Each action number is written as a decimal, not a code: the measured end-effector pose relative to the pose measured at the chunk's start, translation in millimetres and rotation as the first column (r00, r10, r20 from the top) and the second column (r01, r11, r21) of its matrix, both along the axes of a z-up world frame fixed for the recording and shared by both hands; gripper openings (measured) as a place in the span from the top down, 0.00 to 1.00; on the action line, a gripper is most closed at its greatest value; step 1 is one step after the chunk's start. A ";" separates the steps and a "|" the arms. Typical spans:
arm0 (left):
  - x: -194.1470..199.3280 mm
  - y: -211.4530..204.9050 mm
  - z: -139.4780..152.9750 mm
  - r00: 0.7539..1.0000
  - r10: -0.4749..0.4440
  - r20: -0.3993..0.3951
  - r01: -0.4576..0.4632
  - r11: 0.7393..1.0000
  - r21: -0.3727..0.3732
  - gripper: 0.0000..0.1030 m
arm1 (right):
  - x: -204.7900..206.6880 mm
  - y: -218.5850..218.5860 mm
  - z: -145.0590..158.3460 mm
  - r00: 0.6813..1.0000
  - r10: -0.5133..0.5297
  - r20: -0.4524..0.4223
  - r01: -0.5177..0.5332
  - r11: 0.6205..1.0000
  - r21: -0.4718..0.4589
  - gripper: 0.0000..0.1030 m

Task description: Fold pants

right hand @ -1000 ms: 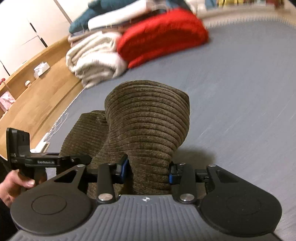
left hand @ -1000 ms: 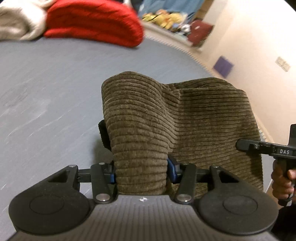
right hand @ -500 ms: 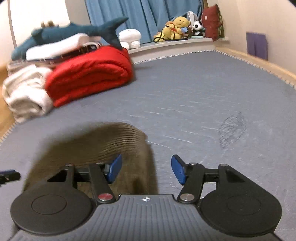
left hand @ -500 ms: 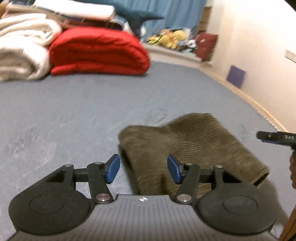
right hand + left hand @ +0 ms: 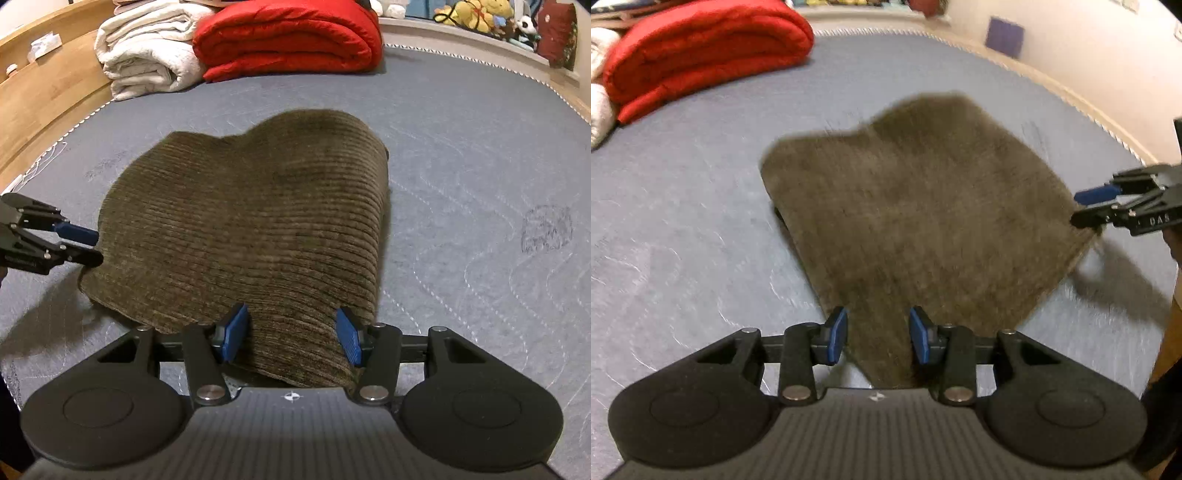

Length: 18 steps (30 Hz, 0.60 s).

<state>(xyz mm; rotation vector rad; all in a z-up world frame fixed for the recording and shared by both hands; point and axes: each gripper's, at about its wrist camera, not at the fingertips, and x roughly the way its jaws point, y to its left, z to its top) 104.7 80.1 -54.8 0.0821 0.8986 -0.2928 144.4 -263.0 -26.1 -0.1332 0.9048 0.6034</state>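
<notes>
Both hand-held grippers, left point(image 5: 878, 334) and right point(image 5: 291, 338), angle downward, jaws closing yet apart, straddling the folded pants point(image 5: 251, 225).

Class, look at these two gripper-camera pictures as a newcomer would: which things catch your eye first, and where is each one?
The folded olive-brown corduroy pants lie in the middle of the grey quilted mattress, with their near edge between the blue pads of the right gripper and the left gripper. Behind them, at the far edge, a rolled bright red quilt sits beside a stack of folded cream blankets.
</notes>
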 end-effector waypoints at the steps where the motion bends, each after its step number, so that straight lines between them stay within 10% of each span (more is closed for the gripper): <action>1: -0.3 0.9 7.5 0.999 0.015 0.032 -0.015 1.000 -0.008 0.58 | -0.4 5.5 6.2 1.000 -0.001 0.011 0.001 1.000 0.009 0.49; 8: 20.4 -8.9 26.4 0.962 0.170 0.215 -0.164 0.985 -0.048 0.74 | 38.9 1.6 43.8 0.942 -0.312 0.124 0.264 0.917 0.299 0.41; 18: 48.7 -8.4 6.7 0.964 0.226 0.138 -0.237 0.969 0.072 0.75 | 132.4 81.7 -18.0 0.884 -0.450 0.124 0.436 0.891 0.124 0.41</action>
